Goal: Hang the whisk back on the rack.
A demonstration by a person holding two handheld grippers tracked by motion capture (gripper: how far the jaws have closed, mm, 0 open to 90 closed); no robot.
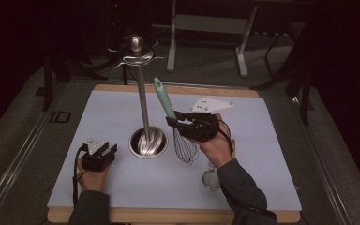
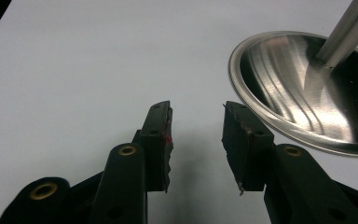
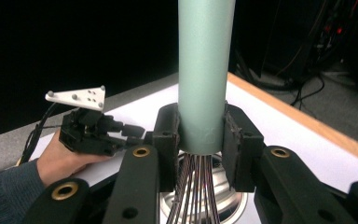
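Whisk (image 1: 183, 136) clear above mat (image 1: 103, 117), seemingly.

The room was dim around a brightly lit tabletop (image 1: 122, 122). Glare streaked the steel bowl (image 2: 303, 88). The high view was soft and grainy. Close up, the whisk handle (image 3: 205, 70) looked slightly blurred.

"ID" on floor (image 1: 59, 116) left of table

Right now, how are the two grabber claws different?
The right gripper is shut on the whisk by its green handle, lifted above the table; the left gripper is open and holds nothing. The right gripper is raised, while the left gripper sits low by the metal stand's base. Both have black jaws.
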